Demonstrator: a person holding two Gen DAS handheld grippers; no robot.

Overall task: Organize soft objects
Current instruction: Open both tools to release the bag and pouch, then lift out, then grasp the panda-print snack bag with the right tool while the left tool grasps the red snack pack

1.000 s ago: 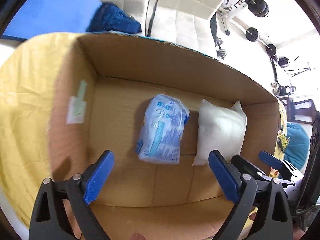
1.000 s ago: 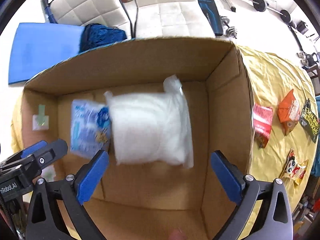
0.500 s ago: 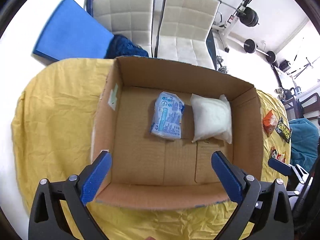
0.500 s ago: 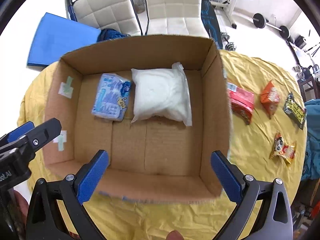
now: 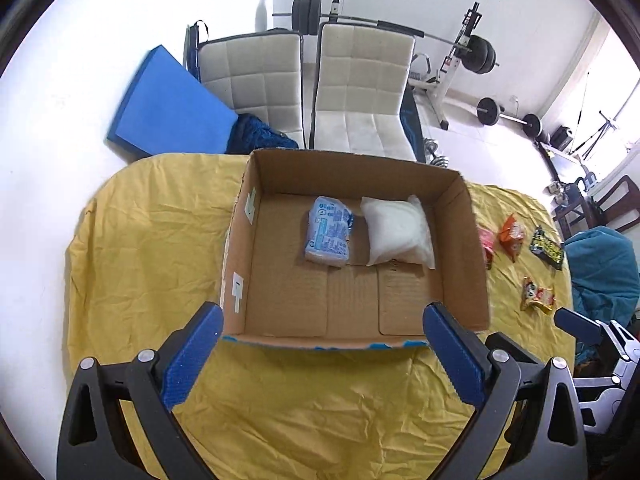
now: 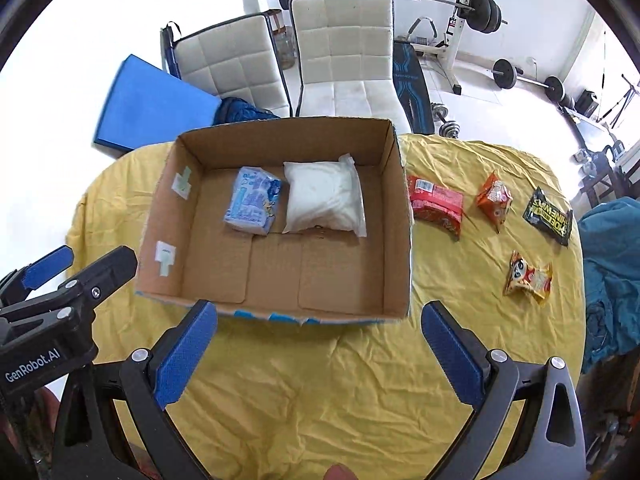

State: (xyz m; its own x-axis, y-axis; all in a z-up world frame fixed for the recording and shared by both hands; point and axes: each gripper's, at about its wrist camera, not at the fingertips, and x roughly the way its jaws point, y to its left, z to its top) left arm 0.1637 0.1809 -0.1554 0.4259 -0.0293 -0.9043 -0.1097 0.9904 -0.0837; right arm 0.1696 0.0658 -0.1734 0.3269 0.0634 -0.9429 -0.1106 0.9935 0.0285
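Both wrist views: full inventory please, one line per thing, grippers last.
cardboard box: 1, brown, open, middle of the table
blue printed pack: 1, light blue, inside the box, left of the pillow pack
white pillow pack: 1, white, inside the box at the far wall
snack packets: 4, red, orange, black, yellow-red; on the cloth right of the box
yellow cloth: 1, covers the table
chairs: 2, white, behind the table
blue mat: 1, on the floor, far left
weight bench and barbells: black and white, far right background
left gripper: blue pads, open, empty
right gripper: blue pads, open, empty
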